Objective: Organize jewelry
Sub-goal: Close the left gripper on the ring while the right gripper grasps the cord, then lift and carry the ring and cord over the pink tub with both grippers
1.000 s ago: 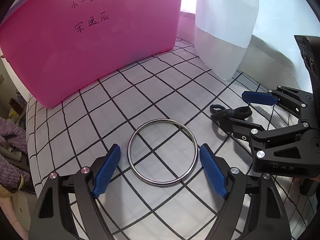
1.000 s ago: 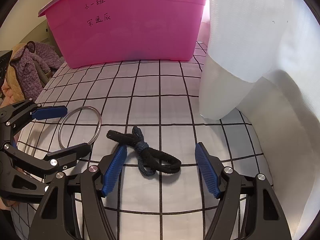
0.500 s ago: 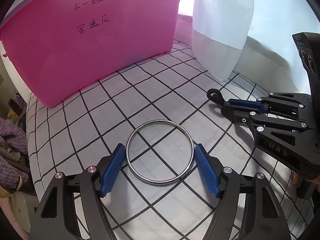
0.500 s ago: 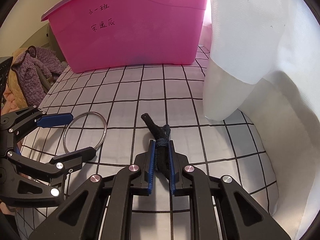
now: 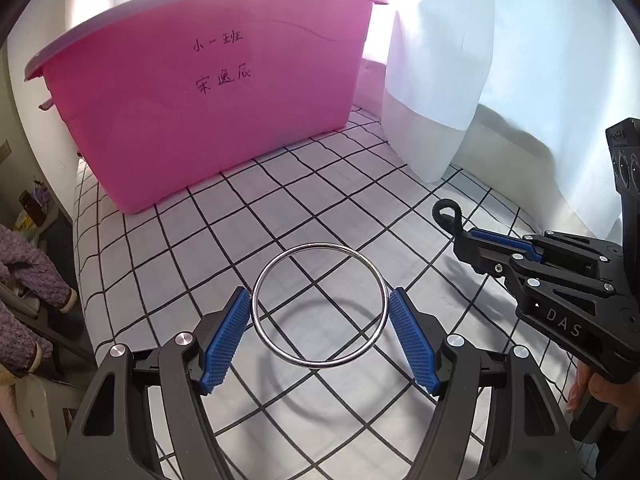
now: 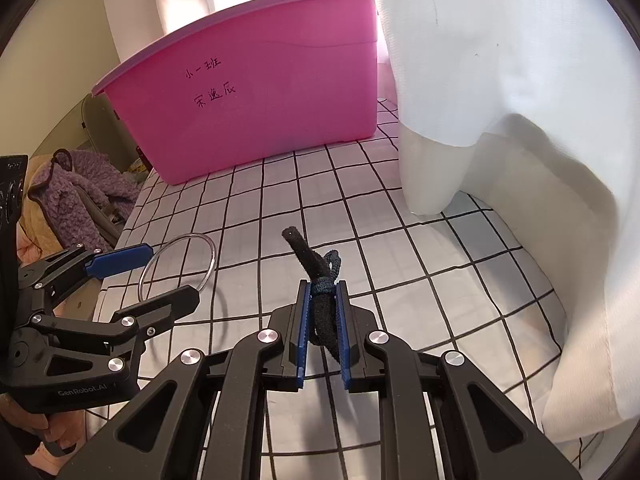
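A silver metal ring (image 5: 320, 365) is held between the blue pads of my left gripper (image 5: 320, 312), lifted above the checked cloth with its shadow below. It also shows in the right wrist view (image 6: 212, 256). My right gripper (image 6: 323, 300) is shut on a black hair tie (image 6: 310, 258), lifted off the cloth; its loop end sticks out past the fingertips in the left wrist view (image 5: 448, 212). The right gripper (image 5: 464, 240) is to the right of the ring. The left gripper shows in the right wrist view (image 6: 168, 276).
A pink plastic bin (image 5: 208, 120) with handwritten characters stands at the back on the black-and-white checked cloth (image 5: 304, 208). A white curtain (image 6: 500, 100) hangs on the right. A purple fuzzy garment (image 6: 76, 200) lies off the left edge.
My left gripper closed onto the ring and lifted it. My right gripper closed on the hair tie and raised it off the cloth. Both views now sit higher.
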`<state>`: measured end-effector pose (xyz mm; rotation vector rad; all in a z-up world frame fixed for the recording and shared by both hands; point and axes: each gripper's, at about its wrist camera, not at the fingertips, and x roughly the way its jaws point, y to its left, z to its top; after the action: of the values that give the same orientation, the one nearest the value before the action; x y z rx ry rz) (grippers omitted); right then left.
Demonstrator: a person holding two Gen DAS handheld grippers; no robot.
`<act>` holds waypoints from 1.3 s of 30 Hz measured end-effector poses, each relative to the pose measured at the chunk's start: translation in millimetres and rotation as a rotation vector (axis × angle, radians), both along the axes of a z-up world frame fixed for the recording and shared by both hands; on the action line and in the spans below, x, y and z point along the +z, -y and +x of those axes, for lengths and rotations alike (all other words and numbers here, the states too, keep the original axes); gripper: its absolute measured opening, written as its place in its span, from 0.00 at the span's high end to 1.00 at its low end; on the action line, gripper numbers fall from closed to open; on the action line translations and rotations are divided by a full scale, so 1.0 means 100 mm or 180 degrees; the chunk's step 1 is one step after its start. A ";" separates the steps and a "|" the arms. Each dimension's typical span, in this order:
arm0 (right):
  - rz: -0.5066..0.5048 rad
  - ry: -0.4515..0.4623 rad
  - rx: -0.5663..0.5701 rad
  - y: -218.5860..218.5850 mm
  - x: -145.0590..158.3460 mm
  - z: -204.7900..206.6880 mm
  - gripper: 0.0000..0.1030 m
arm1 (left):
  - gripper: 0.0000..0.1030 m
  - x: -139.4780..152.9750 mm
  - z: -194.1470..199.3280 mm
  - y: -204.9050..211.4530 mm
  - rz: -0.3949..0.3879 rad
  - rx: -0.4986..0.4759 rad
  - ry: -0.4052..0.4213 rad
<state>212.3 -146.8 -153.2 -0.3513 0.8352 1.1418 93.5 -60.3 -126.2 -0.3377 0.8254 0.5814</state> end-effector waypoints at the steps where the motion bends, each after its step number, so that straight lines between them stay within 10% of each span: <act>1: 0.0015 0.0000 -0.0027 0.04 0.04 -0.03 0.88 | 0.33 0.05 -0.03 0.01 0.0010 -0.0006 0.0015; 22: 0.0571 0.0250 -0.0202 0.36 1.44 -0.59 0.88 | 0.33 1.59 -0.48 0.20 0.0400 -0.0298 0.0300; 39: 0.0806 0.0474 -0.0942 -0.78 2.03 -0.65 0.88 | 0.33 2.28 -0.29 -1.31 0.0498 -0.1118 0.0856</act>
<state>147.3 -68.7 50.1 -0.0962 0.5807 0.9186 64.4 70.4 101.6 -0.1186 0.5579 0.2616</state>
